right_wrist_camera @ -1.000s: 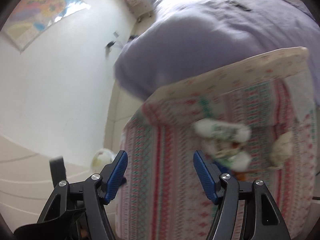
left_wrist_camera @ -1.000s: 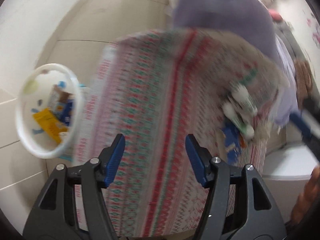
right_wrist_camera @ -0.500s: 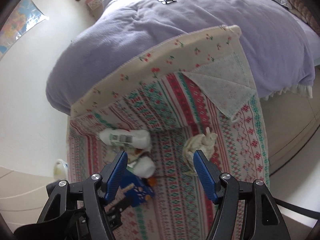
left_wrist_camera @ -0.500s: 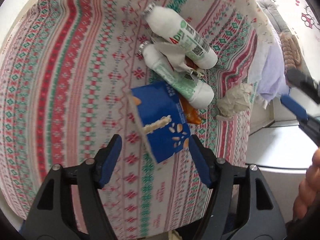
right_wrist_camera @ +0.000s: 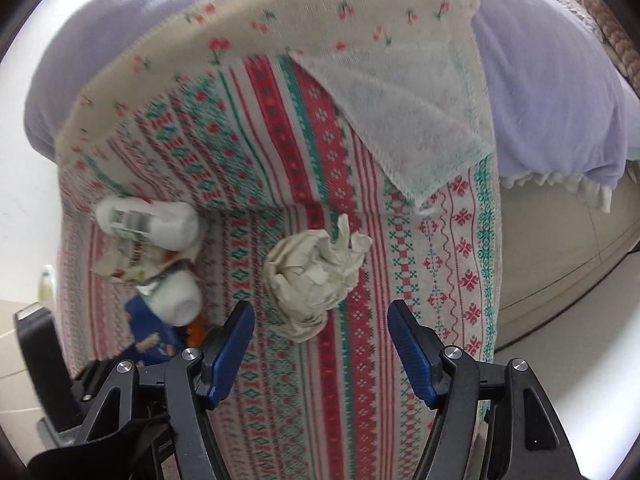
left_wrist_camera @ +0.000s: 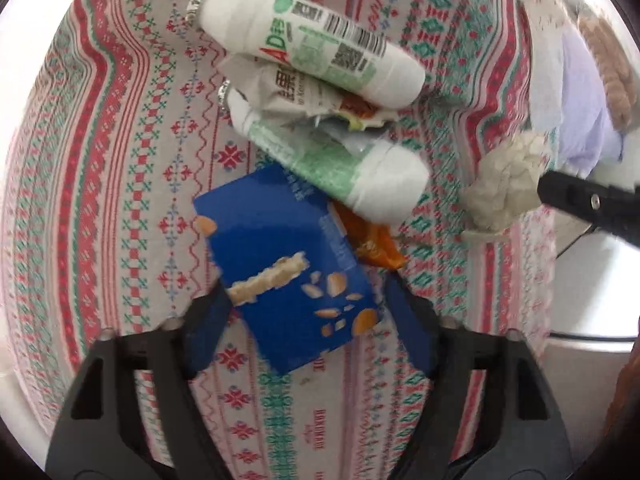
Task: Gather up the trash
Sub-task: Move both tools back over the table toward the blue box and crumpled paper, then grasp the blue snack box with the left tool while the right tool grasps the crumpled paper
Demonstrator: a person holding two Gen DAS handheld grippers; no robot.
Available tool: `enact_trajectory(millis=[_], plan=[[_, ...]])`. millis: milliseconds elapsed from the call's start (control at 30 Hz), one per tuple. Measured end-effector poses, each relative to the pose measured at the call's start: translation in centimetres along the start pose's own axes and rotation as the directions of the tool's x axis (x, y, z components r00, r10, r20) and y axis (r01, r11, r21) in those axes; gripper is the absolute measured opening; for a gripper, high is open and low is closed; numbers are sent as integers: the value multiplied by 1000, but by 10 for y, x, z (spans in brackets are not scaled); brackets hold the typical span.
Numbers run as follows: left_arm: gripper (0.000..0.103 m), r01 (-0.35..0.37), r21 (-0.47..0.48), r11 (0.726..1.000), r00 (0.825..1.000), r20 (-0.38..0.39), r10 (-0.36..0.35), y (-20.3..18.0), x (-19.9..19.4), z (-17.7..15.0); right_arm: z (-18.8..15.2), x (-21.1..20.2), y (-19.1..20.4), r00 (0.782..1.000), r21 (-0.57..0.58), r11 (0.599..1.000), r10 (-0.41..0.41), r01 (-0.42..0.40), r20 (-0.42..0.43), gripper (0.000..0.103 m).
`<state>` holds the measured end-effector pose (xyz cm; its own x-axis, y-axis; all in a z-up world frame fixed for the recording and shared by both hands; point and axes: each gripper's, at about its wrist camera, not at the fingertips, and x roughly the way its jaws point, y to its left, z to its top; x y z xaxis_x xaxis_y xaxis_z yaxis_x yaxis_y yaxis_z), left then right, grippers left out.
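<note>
Trash lies on a patterned blanket [left_wrist_camera: 100, 160]. My left gripper [left_wrist_camera: 308, 320] is open, its blue fingers on either side of the near end of a blue snack box [left_wrist_camera: 288, 272]. Beyond the box lie two white and green bottles [left_wrist_camera: 320, 44] [left_wrist_camera: 344, 164], a torn wrapper [left_wrist_camera: 304, 96] between them and an orange wrapper [left_wrist_camera: 376, 244]. A crumpled tissue ball [left_wrist_camera: 504, 188] lies to the right. My right gripper [right_wrist_camera: 320, 340] is open, just short of the tissue ball [right_wrist_camera: 316, 276], which lies between and beyond its fingertips.
A pale towel [right_wrist_camera: 408, 120] lies folded on the blanket [right_wrist_camera: 360, 380] behind the tissue. A lilac duvet [right_wrist_camera: 552, 80] covers the bed beyond. The blanket's edge and the floor [right_wrist_camera: 568, 344] are at the right. The right gripper's black body [left_wrist_camera: 592, 204] reaches in beside the tissue.
Both grippers have moved closer to the trash. The blue box now sits between the left fingers, and the tissue ball is now just ahead of the right fingers.
</note>
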<state>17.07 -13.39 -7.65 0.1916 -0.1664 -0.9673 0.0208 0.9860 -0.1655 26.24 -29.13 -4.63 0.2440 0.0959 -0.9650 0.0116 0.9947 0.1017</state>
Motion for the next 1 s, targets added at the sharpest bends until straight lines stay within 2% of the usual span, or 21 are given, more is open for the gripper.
enact_trajectory(millis=[67,233,533,600,667,767,867,1000], plan=[[66,17,2,1000,1000,-10,-17,-4,0,4,1,8,-3,1000,8,1000,8,-8,-16,70],[66,45,-13,999,999,-23,-46,8,-7,5,5,19,2,999,21,999,42,-41,-35,70],[65,91,-44,995,996,-20,-92,55,-35,1,7,35,17,999,14,1000,7,-7,-48,70],[65,95,-54,994,995,-21,-96,64,-39,2,6,43,15,998,35,999,24,-22,-64,66],[65,105,-67,992,994,-12,-106,80,-47,4,6,48,12,996,73,997,45,-39,-75,40],[65,119,-93,988,993,8,-119,102,-58,5,7,47,8,996,116,992,62,-53,-70,29],[65,125,-112,986,992,29,-122,117,-71,6,12,38,5,998,139,989,58,-52,-36,25],[65,145,-142,979,988,71,-136,140,-92,6,19,11,6,996,164,982,89,-93,27,24]])
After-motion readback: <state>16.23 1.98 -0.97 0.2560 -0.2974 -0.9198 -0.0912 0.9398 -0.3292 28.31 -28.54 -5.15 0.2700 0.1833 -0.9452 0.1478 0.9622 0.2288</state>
